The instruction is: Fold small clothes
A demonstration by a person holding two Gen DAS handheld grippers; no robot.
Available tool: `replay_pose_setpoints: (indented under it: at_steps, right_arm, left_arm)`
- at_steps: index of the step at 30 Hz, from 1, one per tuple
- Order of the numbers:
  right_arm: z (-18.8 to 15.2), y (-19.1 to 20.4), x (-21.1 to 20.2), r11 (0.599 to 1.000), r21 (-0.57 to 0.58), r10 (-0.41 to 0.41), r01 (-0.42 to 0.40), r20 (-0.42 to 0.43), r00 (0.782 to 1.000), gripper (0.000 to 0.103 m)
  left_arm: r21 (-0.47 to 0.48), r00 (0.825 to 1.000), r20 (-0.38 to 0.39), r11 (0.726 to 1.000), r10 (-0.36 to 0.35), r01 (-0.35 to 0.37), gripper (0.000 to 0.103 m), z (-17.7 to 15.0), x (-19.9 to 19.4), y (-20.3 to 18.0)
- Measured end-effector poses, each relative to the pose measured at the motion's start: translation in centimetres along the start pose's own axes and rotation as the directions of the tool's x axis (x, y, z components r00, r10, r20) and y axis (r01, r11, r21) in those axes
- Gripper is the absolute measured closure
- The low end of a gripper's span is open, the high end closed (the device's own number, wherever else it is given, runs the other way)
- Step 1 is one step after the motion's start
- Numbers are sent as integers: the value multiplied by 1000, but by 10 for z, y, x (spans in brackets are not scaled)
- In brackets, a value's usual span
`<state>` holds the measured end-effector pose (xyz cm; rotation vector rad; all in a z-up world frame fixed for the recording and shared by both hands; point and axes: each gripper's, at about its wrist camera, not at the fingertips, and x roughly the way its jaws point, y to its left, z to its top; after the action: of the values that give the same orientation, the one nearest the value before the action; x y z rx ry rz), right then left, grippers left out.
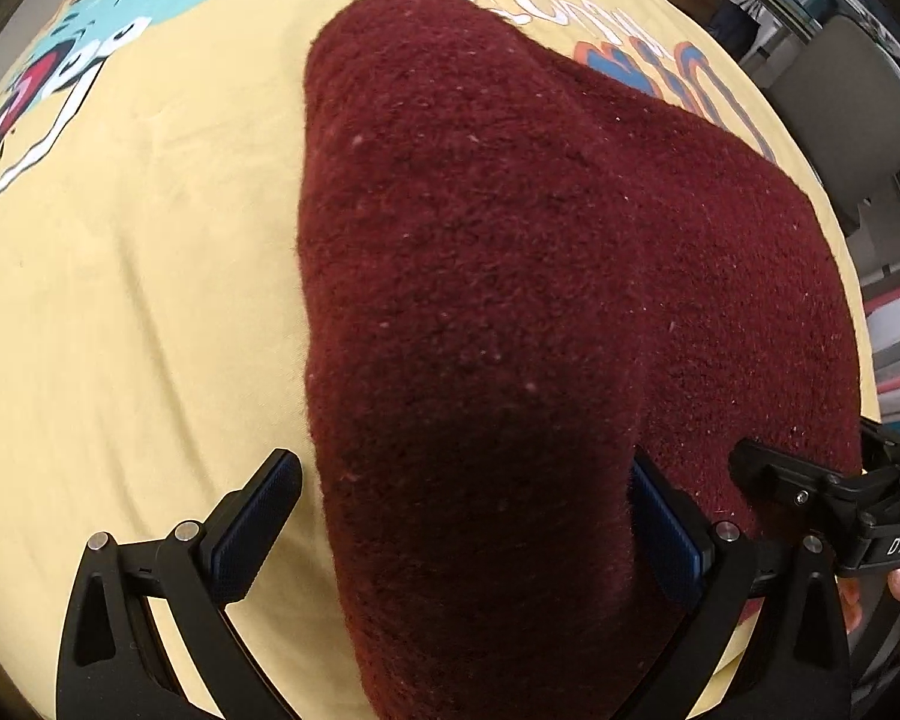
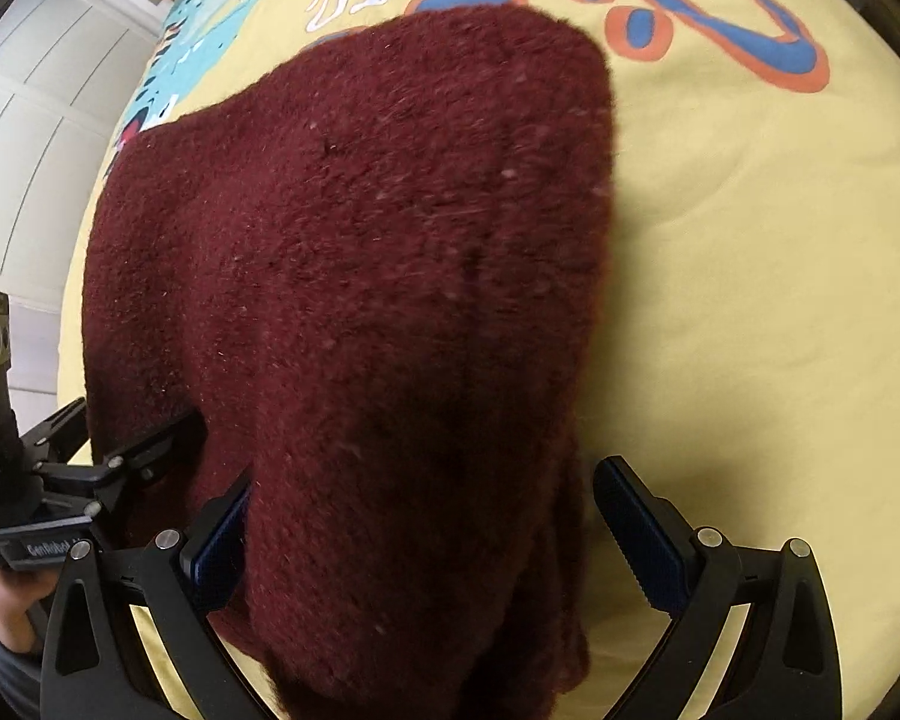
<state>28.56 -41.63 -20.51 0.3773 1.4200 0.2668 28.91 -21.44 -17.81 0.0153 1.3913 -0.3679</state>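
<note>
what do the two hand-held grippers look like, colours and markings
Both are matte black with silver screws. The left hand-held gripper has ridged blue pads; so does the right hand-held gripper, whose body reads "DAS" in white. A grey sleeve cuff shows bottom left.

The dark red fuzzy knitted garment [image 1: 510, 312] lies on the yellow printed cotton sheet [image 1: 120, 312], running forward from between the spread jaws of the left gripper [image 1: 468, 522]; the right gripper [image 2: 426, 540] likewise straddles its near end; each gripper sits just beside the other; printed lettering [image 2: 690, 18] lies beyond the garment's far edge.
</note>
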Motion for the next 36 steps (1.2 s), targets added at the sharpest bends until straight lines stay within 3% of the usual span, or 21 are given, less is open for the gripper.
replay_pose_setpoints:
  at_steps: [5,7,8,11,13,18,24,30,36]
  right_arm:
    - [-2,8,2,998,2,57,-57,14,998,21]
    - [-2,8,1,997,7,74,-75,15,997,31]
    - [-2,8,-1,997,11,81,-81,18,997,40]
    - [-4,13,-11,997,10,73,-74,38,997,54]
    - [-5,23,-24,999,-21,45,-44,61,997,58]
    - [-7,55,-57,995,-86,56,-46,120,991,60]
    - [-10,122,-73,980,-186,105,-74,159,982,60]
    - [-13,160,-31,974,-210,104,-80,102,989,59]
    - [-27,165,20,982,-190,11,0,53,999,52]
  left_arm:
    - [38,999,16,999,28,-29,3,0,0,-11]
    - [37,1000,13,999,-16,15,22,0,-1,-13]
    - [45,1000,17,999,-9,9,24,0,-2,-15]
    - [81,999,35,997,-12,9,38,1,-5,-21]
    - [86,999,47,996,-28,24,52,2,-11,-21]
    - [116,988,98,987,-120,108,61,5,-50,-17]
    - [130,975,176,985,-139,116,61,5,-101,25]
    - [89,977,191,993,-97,81,61,-27,-119,75]
    - [3,989,133,998,-64,64,58,-52,-76,107]
